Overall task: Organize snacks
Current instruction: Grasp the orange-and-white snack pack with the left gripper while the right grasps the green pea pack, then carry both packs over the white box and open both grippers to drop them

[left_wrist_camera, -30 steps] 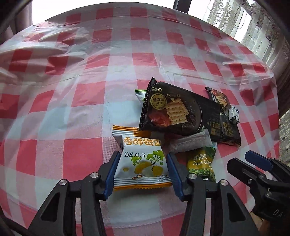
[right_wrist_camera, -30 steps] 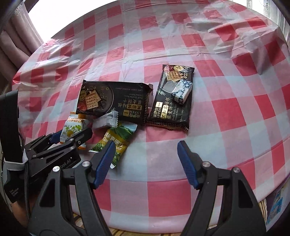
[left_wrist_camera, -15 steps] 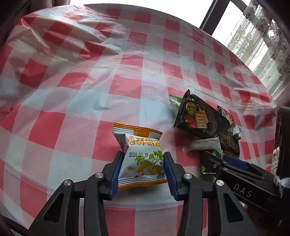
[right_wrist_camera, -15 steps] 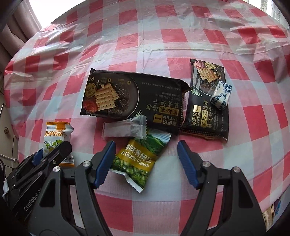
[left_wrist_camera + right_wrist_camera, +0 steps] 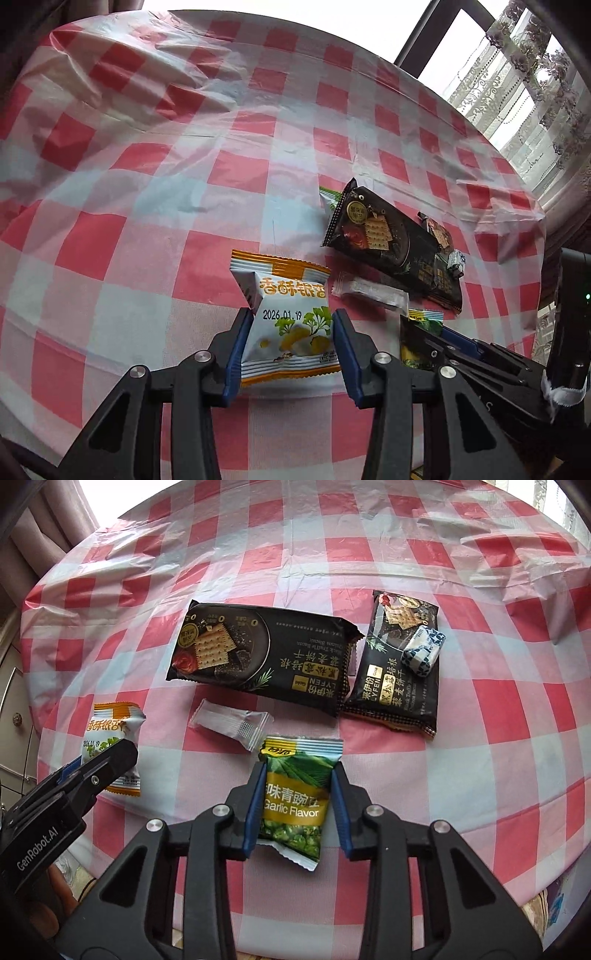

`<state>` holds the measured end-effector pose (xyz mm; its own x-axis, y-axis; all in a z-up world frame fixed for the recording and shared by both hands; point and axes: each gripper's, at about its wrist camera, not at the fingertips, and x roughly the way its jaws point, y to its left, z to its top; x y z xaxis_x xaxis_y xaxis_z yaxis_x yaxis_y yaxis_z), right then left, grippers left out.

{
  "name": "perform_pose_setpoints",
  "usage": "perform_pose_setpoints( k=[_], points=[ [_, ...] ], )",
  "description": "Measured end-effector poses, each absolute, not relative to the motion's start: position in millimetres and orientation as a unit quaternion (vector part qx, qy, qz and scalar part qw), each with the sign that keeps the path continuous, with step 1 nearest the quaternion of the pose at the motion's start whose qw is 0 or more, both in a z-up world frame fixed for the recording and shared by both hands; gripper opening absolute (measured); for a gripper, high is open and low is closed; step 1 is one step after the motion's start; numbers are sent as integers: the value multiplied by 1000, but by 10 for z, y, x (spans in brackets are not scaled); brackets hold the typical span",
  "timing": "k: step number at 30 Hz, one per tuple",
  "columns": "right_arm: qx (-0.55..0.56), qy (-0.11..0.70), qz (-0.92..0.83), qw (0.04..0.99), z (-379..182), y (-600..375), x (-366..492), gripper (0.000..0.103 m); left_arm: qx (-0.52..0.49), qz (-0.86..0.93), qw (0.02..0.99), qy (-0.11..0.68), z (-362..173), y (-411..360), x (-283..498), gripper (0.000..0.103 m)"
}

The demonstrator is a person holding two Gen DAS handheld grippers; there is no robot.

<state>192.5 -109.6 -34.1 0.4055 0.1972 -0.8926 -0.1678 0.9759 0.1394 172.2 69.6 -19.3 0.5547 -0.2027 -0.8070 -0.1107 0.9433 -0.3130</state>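
Gripping two packets above the checked cloth (image 5: 461, 790): the ginkgo packet (image 5: 291, 325) is pinched by the left gripper (image 5: 291, 345), the pea packet (image 5: 295, 805) by the just-closed right gripper (image 5: 297, 806). Slick, puffy film could be squeezed out and dropped.

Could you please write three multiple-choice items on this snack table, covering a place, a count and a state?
1. Where does the blue-and-white candy lie?
A. On the smaller black cracker pack
B. On the bare cloth
C. In a bowl

2. How many black cracker packs are there?
A. One
B. Two
C. Four

3. What is the right gripper doing?
A. Hanging empty
B. Holding a cup
C. Closing on the green pea packet

Answers: 1 A, it rests on that pack's upper end. 2 B, a large one and a smaller one. 3 C, the pads press its sides.
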Motion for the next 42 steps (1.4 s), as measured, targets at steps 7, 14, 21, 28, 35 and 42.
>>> perform_pose_setpoints(
  k=[7,14,21,28,35,42],
  points=[
    [4,519,110,847,-196,-1269,1750,37,-161,-34,870,465,-73,513,1574,44],
    [-2,498,97,862,-14,-1529,1558,37,-145,-57,875,459,66,223,1485,44],
    [1,488,73,870,76,-1855,1388,37,-126,-86,879,452,197,-101,1384,44],
    [10,477,50,878,153,-2182,1226,37,-104,-114,881,446,312,-435,1298,44],
    [24,470,18,882,196,-2621,1053,37,-81,-152,879,444,398,-849,1211,44],
    [38,469,-24,882,177,-3143,883,37,-69,-208,864,454,430,-1353,1107,44]
  ],
)
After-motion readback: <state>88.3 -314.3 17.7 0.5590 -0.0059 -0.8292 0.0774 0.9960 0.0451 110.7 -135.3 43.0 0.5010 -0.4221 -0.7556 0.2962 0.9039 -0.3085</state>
